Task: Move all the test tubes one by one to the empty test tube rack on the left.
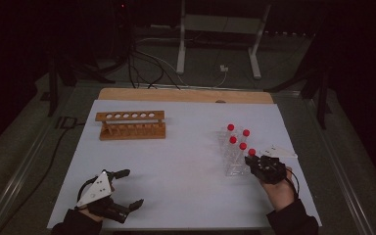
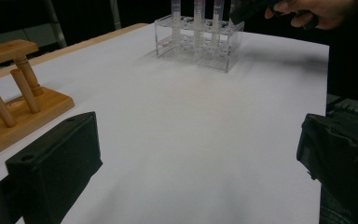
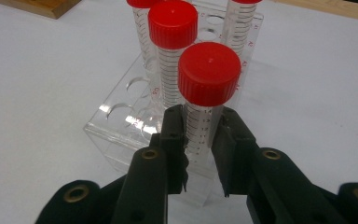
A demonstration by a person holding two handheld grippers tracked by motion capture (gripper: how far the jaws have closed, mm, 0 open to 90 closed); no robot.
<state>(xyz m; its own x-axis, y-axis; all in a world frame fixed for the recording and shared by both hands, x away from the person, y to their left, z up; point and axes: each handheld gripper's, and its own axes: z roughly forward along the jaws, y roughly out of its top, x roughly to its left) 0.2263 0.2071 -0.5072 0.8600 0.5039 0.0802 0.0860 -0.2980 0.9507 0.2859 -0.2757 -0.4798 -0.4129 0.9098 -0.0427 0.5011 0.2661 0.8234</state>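
Right gripper comes in low from the near right edge of the table, jaws clamped on the nearest tube just under its cap. Tube stands upright, long axis vertical, in the near corner of the clear rack: clear body with printed graduations, red ribbed screw cap. Left gripper rests near-left, jaws wide, nothing between them, pointing across the table toward the rack.
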